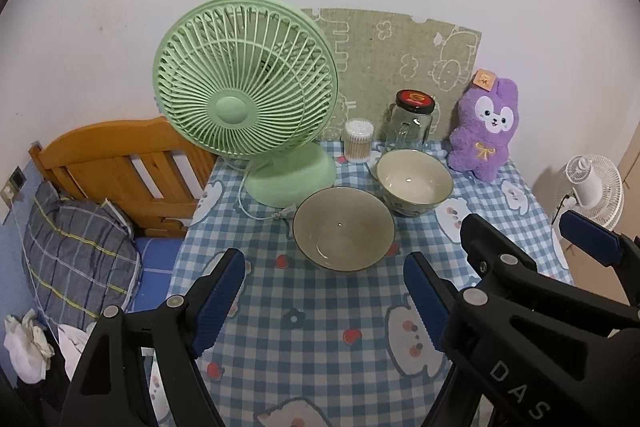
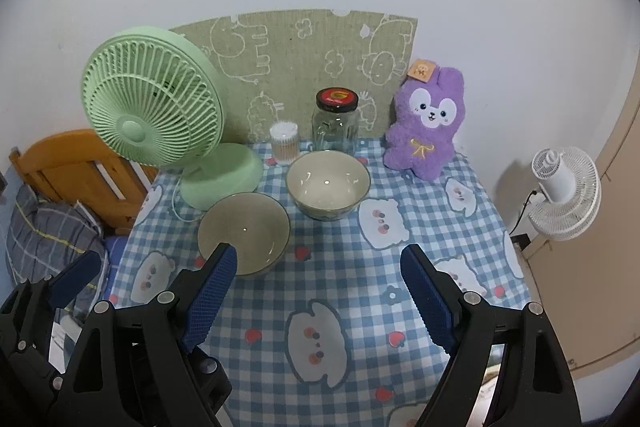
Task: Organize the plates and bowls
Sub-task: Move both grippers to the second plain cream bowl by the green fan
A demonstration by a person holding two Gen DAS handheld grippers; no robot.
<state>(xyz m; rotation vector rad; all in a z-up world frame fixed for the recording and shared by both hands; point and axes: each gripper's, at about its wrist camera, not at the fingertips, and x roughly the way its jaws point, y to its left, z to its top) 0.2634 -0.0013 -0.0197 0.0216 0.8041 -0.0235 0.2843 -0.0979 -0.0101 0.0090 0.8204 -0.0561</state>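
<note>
Checkered tabletop below; left gripper and right gripper both spread, holding nothing. Just ahead, grey bowl, nearer the left gripper; beyond it, touching, cream bowl.

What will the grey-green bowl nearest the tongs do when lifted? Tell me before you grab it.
The grey-green bowl looks like glazed ceramic, so it is probably stiff, fairly heavy and breakable. Its glossy inside may slip against the pads. It narrows toward the base, so a push on the rim could tip it.
</note>
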